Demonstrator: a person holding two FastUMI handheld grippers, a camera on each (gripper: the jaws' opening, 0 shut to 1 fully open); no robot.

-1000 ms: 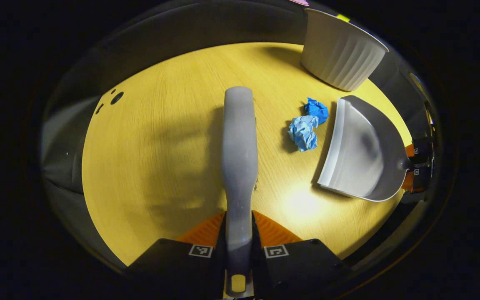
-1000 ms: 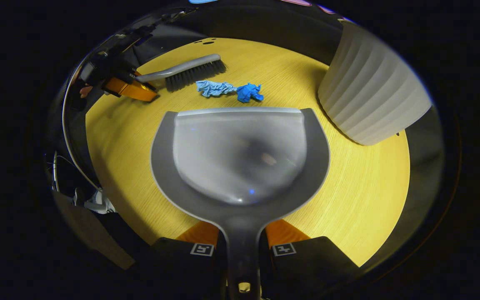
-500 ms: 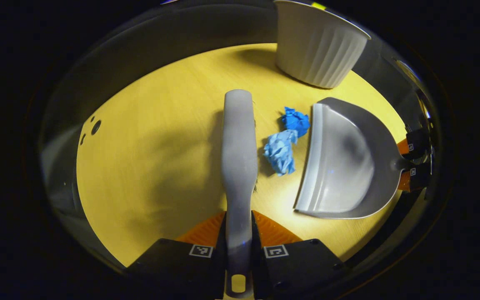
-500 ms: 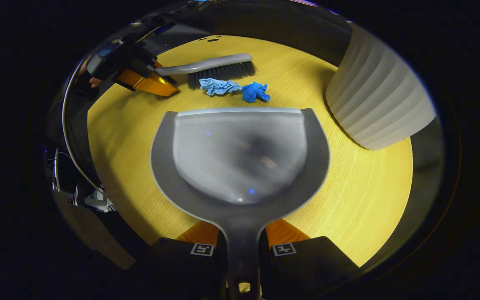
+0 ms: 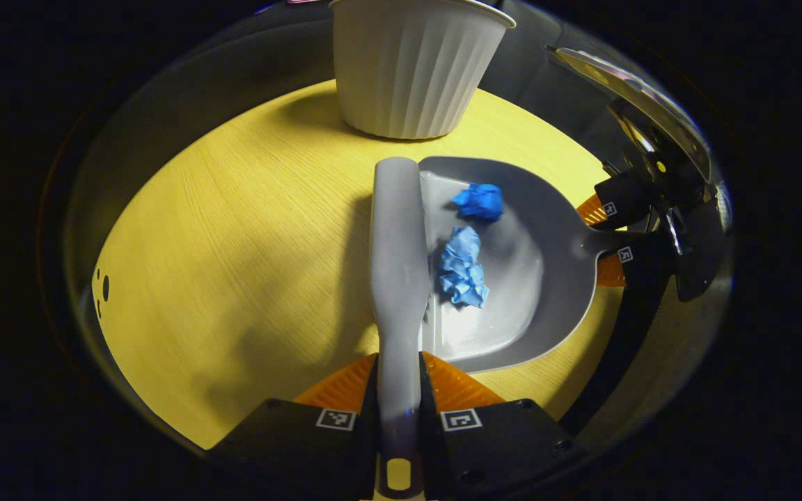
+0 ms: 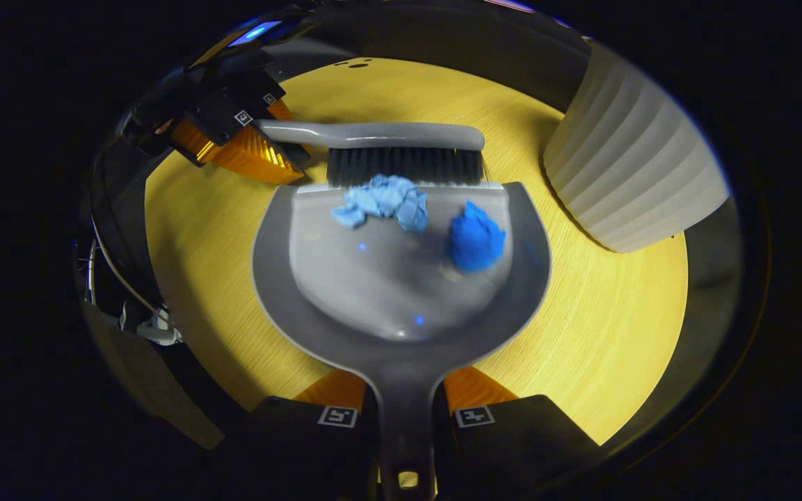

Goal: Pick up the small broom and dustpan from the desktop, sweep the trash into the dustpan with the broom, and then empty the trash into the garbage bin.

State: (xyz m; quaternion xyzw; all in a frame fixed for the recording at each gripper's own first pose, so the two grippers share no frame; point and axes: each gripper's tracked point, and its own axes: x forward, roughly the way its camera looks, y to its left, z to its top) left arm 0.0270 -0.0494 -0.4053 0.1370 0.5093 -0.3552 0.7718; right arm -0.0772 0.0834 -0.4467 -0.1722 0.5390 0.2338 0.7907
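- Since both crumpled paper wads now lie inside the dustpan (image 6: 401,278), we judge the sweeping step done: the pale blue wad (image 6: 381,202) sits just behind the pan's front lip, touching the bristles, and the darker blue wad (image 6: 474,235) lies deeper in, toward the pan's right side.
- We expect the wads to be very light and springy, so they could roll or bounce out if we tilt the pan forward or jerk it; keeping the lip raised while carrying seems wise.
- We hold the dustpan by its narrow handle, with the right gripper (image 6: 404,417) clamped on it, one finger on each side; the pan looks like stiff, smooth plastic, so paper will slide off it easily when tipped.
- We hold the small broom (image 5: 397,264) by its handle in the left gripper (image 5: 399,419), fingers closed on it; the broom head lies along the pan's front edge, blocking the opening.
- Beyond the pan stands the white ribbed garbage bin (image 5: 415,66) on the yellow wooden desktop (image 5: 234,243), near the pan but apart from it.
- Emptying into that bin is what remains for us.
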